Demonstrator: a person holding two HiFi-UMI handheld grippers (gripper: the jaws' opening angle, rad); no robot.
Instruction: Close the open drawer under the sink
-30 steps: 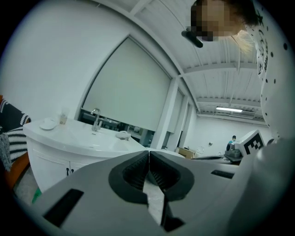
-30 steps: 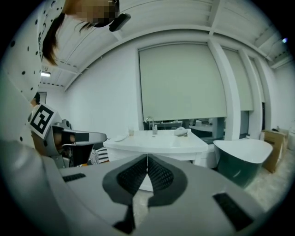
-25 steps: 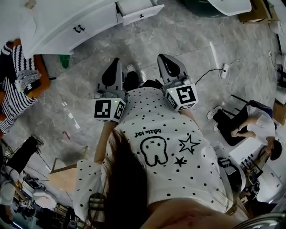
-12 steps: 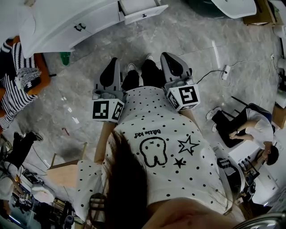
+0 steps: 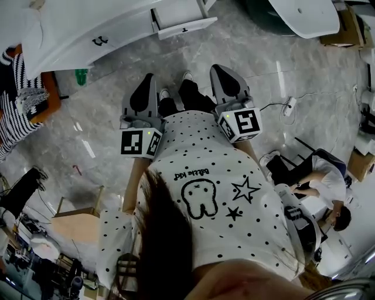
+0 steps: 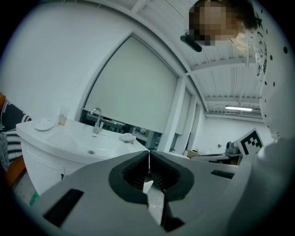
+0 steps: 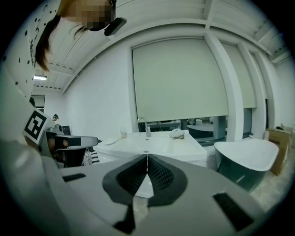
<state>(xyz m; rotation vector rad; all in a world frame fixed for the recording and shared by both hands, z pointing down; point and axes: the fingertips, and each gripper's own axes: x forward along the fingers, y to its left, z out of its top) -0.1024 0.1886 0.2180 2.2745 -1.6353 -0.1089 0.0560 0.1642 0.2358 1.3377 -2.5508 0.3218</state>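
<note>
The white sink cabinet (image 5: 88, 35) stands at the top left of the head view, and its open drawer (image 5: 183, 22) sticks out of the right end. Both grippers are held side by side in front of my body, pointing toward the cabinet across a stretch of marble floor. My left gripper (image 5: 148, 78) is shut and holds nothing. My right gripper (image 5: 218, 70) is shut and empty too. In the left gripper view the jaws (image 6: 149, 153) meet in front of the basin (image 6: 78, 140) and faucet (image 6: 97, 120). The right gripper view shows its jaws (image 7: 147, 157) together before the same sink (image 7: 154, 142).
A striped cloth on an orange chair (image 5: 23, 111) is at the left, with a green item (image 5: 81, 76) by the cabinet foot. A white bathtub (image 5: 304, 14) lies at the upper right. A power strip with cable (image 5: 288, 105) lies on the floor. A seated person (image 5: 316, 176) is at the right.
The person's feet have stepped forward and the floor has slid down the picture, so both grippers are nearer the cabinet. Both stayed shut.
</note>
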